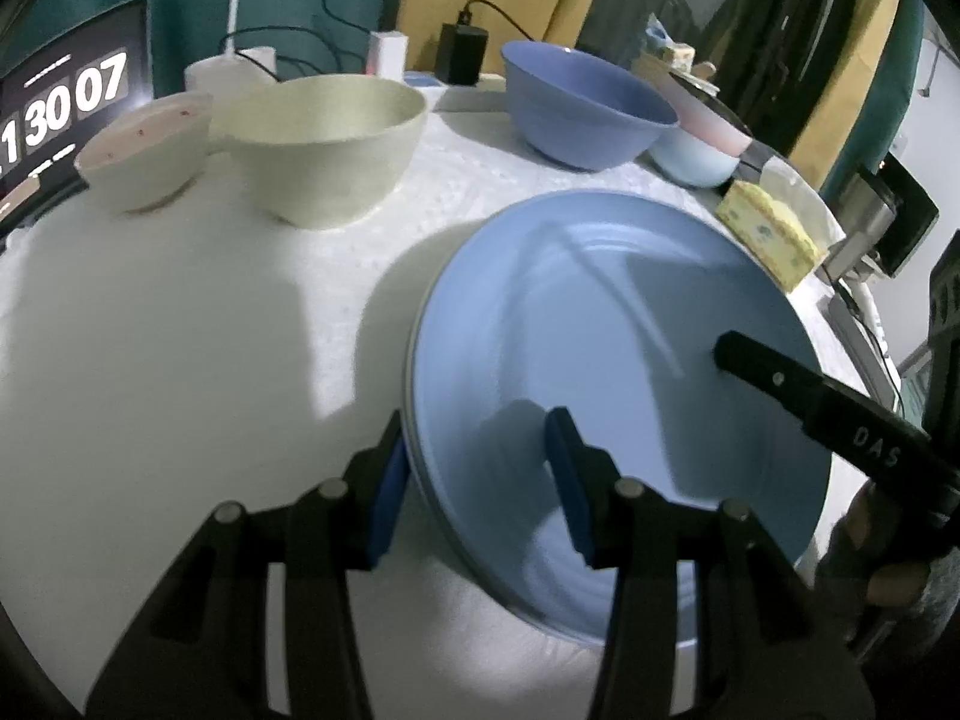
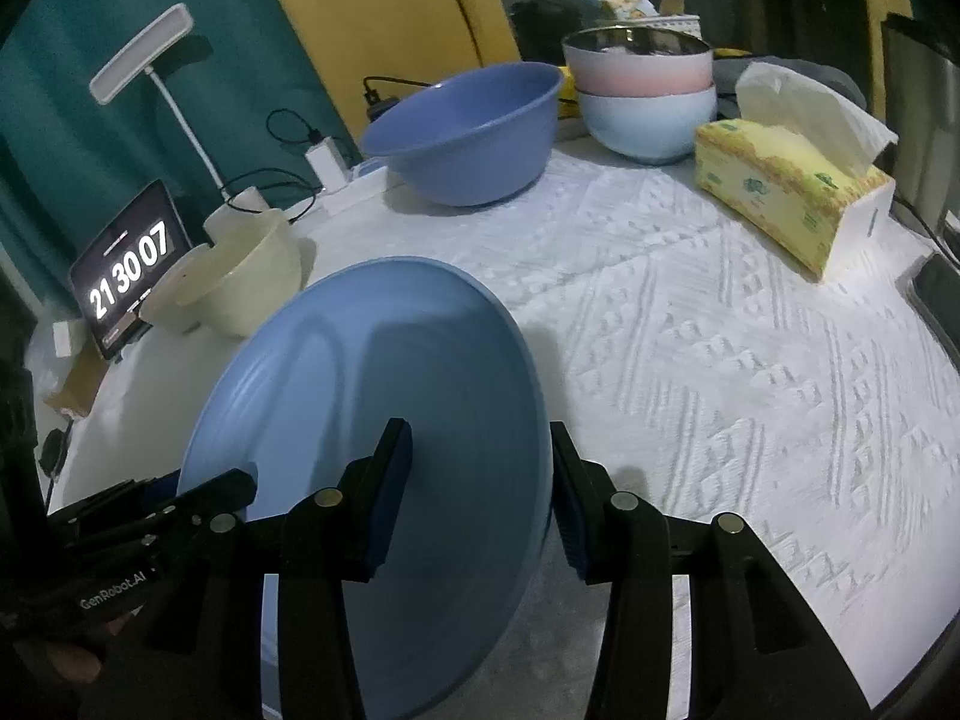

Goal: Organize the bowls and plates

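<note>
A light blue plate (image 1: 600, 348) lies on the white cloth; it also shows in the right wrist view (image 2: 384, 420). My left gripper (image 1: 474, 468) is open with its fingers astride the plate's left rim, not closed on it. My right gripper (image 2: 480, 480) is open astride the plate's right rim; one of its fingers (image 1: 780, 378) shows over the plate in the left wrist view. Farther back stand a cream bowl (image 1: 324, 144), a small speckled white bowl (image 1: 144, 150), a big blue bowl (image 1: 582, 108) and a pink bowl stacked in a pale blue one (image 2: 648, 102).
A yellow tissue box (image 2: 786, 192) sits at the right of the table. A tablet showing a clock (image 2: 129, 276), a desk lamp (image 2: 144, 60), chargers and cables stand along the back left. The table cloth (image 2: 720, 360) stretches to the right.
</note>
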Demonstrator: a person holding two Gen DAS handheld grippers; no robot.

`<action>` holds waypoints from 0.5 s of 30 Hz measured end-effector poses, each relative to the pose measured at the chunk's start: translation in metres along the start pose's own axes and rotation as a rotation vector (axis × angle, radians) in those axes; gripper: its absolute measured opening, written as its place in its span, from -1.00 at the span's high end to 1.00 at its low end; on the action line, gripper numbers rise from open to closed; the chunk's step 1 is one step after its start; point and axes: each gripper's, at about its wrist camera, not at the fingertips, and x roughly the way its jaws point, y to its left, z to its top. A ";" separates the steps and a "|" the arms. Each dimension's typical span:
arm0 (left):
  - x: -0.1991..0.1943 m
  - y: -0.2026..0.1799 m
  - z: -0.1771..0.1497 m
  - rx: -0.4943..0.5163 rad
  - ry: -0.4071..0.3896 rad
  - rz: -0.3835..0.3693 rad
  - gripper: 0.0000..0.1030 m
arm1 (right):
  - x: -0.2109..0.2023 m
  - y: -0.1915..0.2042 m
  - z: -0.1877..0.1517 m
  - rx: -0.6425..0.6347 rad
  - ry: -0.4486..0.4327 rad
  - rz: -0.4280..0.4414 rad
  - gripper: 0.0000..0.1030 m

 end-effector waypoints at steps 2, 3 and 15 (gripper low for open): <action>-0.005 0.006 -0.002 -0.006 -0.007 0.003 0.11 | -0.001 0.007 0.000 -0.009 -0.001 0.003 0.08; -0.007 0.009 -0.002 -0.010 -0.011 0.006 0.11 | -0.001 0.010 0.000 -0.013 -0.002 0.004 0.08; -0.029 0.052 -0.014 -0.058 -0.035 0.030 0.11 | 0.006 0.058 -0.004 -0.066 0.016 0.022 0.08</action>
